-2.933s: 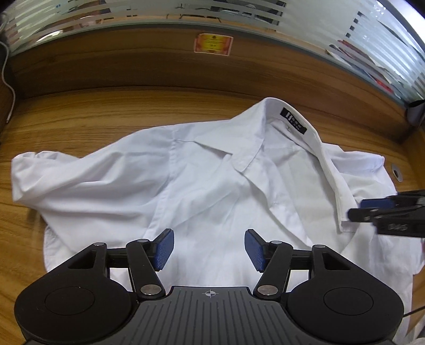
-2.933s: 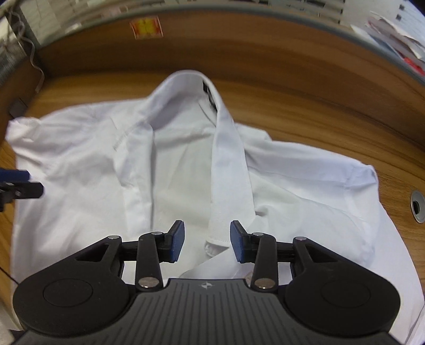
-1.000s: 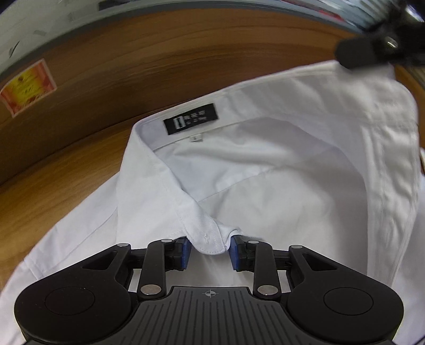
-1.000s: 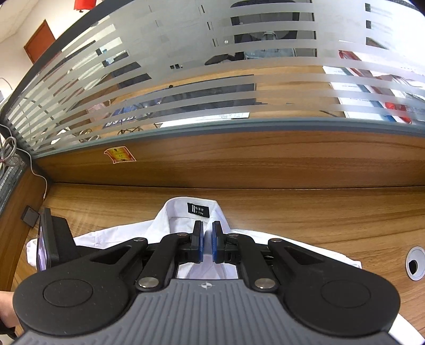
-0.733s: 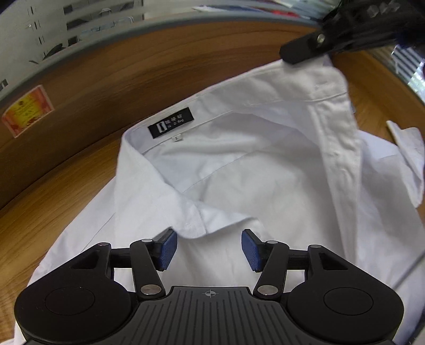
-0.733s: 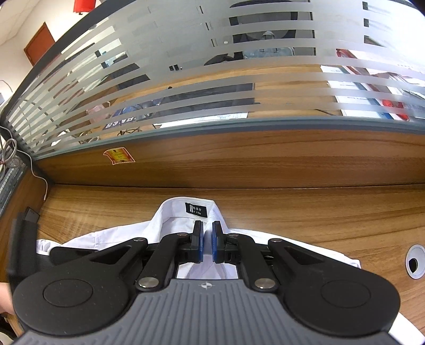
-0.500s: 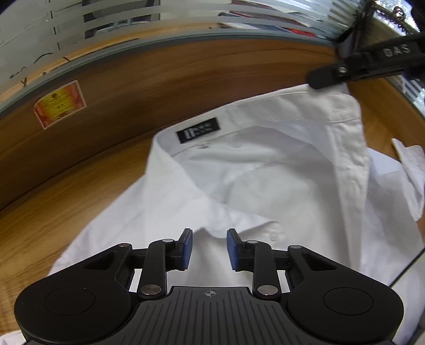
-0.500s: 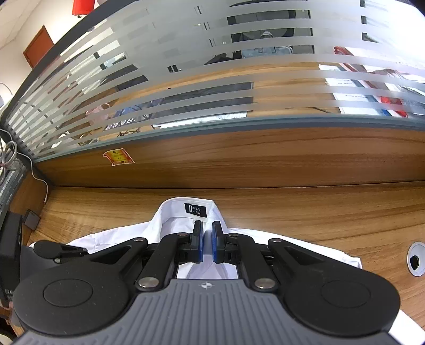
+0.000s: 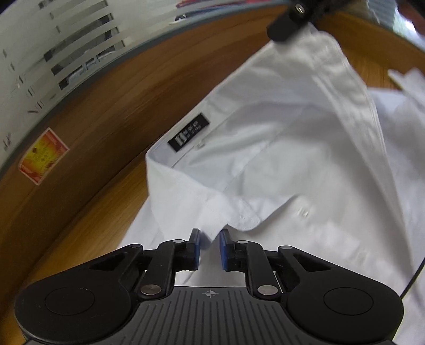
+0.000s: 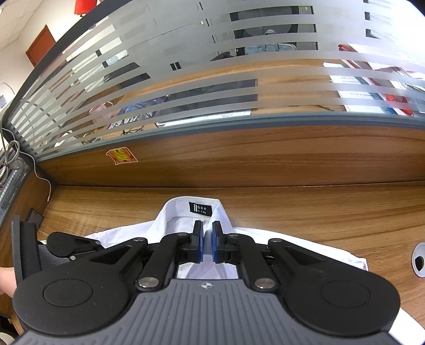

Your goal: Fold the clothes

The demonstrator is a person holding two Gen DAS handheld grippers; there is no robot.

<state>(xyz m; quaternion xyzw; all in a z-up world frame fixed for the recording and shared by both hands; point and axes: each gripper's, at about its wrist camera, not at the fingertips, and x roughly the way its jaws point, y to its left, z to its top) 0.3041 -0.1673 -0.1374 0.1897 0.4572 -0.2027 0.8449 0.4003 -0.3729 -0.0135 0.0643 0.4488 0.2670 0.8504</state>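
A white collared shirt (image 9: 305, 164) with a black neck label (image 9: 188, 132) lies on the wooden desk (image 9: 87, 212). My left gripper (image 9: 209, 245) is shut on the shirt's front edge just below the left collar point. My right gripper (image 10: 208, 238) is shut on the other front edge of the shirt (image 10: 170, 228) and holds it raised; its dark fingers (image 9: 289, 21) show at the top of the left wrist view, pinching the placket. The left gripper's body (image 10: 69, 244) shows at the left of the right wrist view.
A wooden partition with a red-yellow sticker (image 9: 42, 156) and striped frosted glass (image 10: 212, 79) stands behind the desk. A cable grommet (image 10: 419, 261) sits in the desk at the right. A white cable (image 10: 39, 177) hangs at the far left.
My left gripper let go of the collar point, opened, then closed on the shirt's front edge lower down. My right gripper has stayed shut, holding the other edge raised.
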